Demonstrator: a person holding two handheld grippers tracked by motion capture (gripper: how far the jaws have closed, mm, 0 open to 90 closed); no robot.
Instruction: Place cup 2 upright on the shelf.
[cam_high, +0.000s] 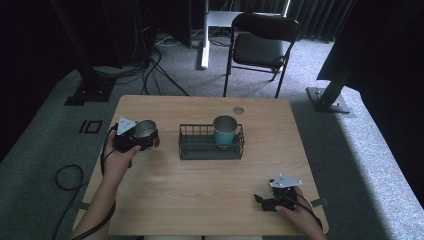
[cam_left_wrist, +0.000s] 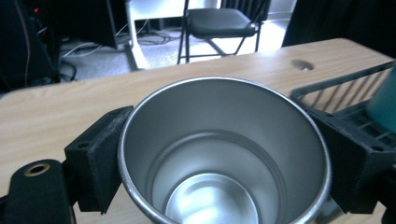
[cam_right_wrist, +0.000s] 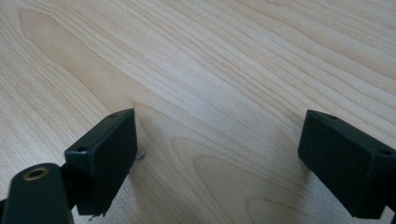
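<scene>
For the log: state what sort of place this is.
Probably a lab or recording studio: a wooden table ringed by black curtains, metal frame posts on grey carpet, loose cables, and a folding chair.

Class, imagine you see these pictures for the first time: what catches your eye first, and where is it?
First, the silver steel cup clamped between the left gripper's black jaws at the table's left side. Next, the teal cup standing upright in the dark wire basket at the table's middle. The right gripper rests open and empty near the front right corner.
</scene>
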